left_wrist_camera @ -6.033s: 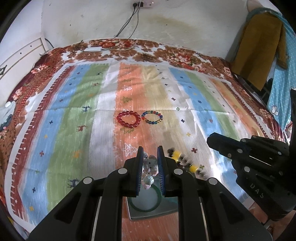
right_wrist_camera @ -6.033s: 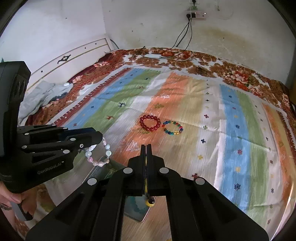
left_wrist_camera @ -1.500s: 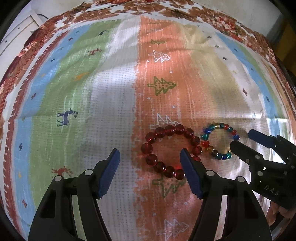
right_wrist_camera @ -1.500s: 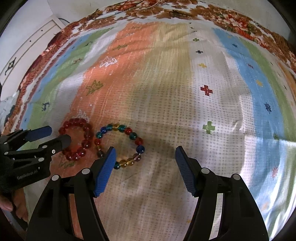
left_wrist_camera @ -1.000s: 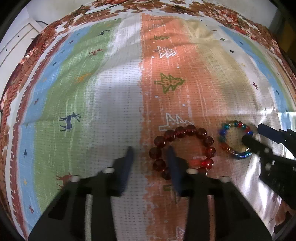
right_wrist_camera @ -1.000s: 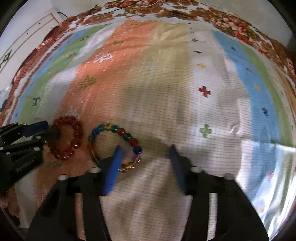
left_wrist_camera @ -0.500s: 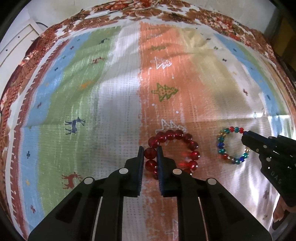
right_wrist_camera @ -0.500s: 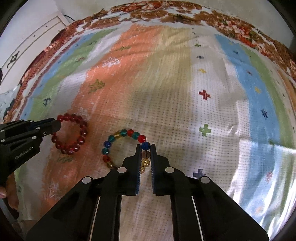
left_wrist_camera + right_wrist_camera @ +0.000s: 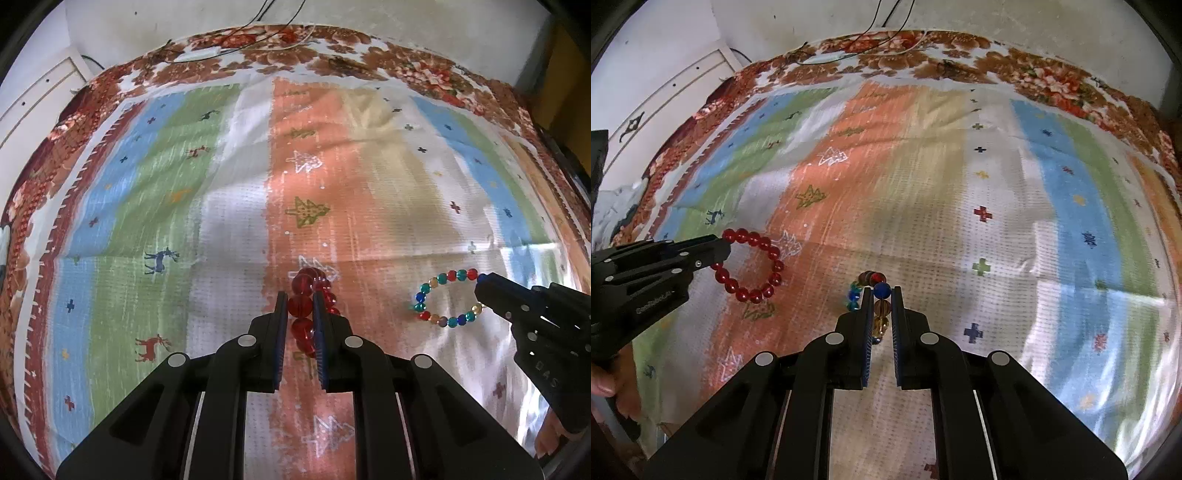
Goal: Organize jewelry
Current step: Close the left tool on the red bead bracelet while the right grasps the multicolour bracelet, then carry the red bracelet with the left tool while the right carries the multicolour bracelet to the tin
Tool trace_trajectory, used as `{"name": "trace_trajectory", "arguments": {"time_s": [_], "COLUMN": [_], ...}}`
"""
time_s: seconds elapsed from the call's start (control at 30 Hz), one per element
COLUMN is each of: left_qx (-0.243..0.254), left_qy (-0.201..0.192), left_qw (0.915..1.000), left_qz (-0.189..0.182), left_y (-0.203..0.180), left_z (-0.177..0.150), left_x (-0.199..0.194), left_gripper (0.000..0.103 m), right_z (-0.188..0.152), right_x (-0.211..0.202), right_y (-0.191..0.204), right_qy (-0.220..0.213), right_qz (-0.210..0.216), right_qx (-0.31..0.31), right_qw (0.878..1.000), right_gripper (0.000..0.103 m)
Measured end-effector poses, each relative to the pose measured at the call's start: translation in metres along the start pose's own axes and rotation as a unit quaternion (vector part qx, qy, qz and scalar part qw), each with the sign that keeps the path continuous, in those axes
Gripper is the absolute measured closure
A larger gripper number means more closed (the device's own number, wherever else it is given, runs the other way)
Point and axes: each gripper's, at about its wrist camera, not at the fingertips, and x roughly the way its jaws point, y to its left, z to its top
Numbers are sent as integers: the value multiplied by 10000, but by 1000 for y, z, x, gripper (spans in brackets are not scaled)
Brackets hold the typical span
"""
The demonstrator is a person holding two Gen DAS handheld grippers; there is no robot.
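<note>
So there's a bed (image 9: pixel 240 229) with a striped blanket (image 9: pixel 1015 229) in blue, green, orange and white, floral border round it. Left gripper (image 9: pixel 300 301) has its jaws clamped narrow on the red bead bracelet (image 9: pixel 303 306), which hangs off the blanket. Right gripper (image 9: pixel 882 295) is pinching the multicolour bead bracelet (image 9: pixel 882 295) the same way, just beside it.
</note>
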Motion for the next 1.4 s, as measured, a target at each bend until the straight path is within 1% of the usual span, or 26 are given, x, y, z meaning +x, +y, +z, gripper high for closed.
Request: {"name": "trace_trajectory", "arguments": {"time_s": [0.13,0.37,0.53,0.63,0.8,0.93,1.17,1.3,1.4], "left_qx": [18,7,-62,21,50,166,246,201,211], "left_qy": [-35,-44,-126,-108,-259,-339,-474,-591,-610], "left_qw": [10000,10000,9998,9996,9991,9986,9977,9973,9969], "left_qz": [-33,-64,-158,-250,-335,-358,-406,-390,-445], "left_y": [-1,-2,-2,-6,-11,-19,-30,-32,-34], "left_z": [-2,-9,-12,-18,-22,-30,-41,-48,-53], "left_x": [-7,-19,-34,-44,-62,-74,-90,-100,-105], "left_gripper": [90,90,90,90,90,90,90,90,90], "right_z": [-4,-6,-9,-13,-18,-25,-34,-39,-42], "right_x": [-5,-25,-37,-44,-60,-73,-84,-92,-99], "right_y": [0,7,10,12,15,15,18,20,21], "right_qy": [-5,-163,-249,-302,-402,-495,-549,-618,-676], "right_qz": [4,13,49,35,47,107,127,147,179], "right_qx": [-9,-116,-148,-211,-279,-279,-312,-340,-355], "right_qw": [10000,9998,9996,9993,9988,9983,9979,9974,9969], "right_gripper": [93,93,93,93,93,93,93,93,93]}}
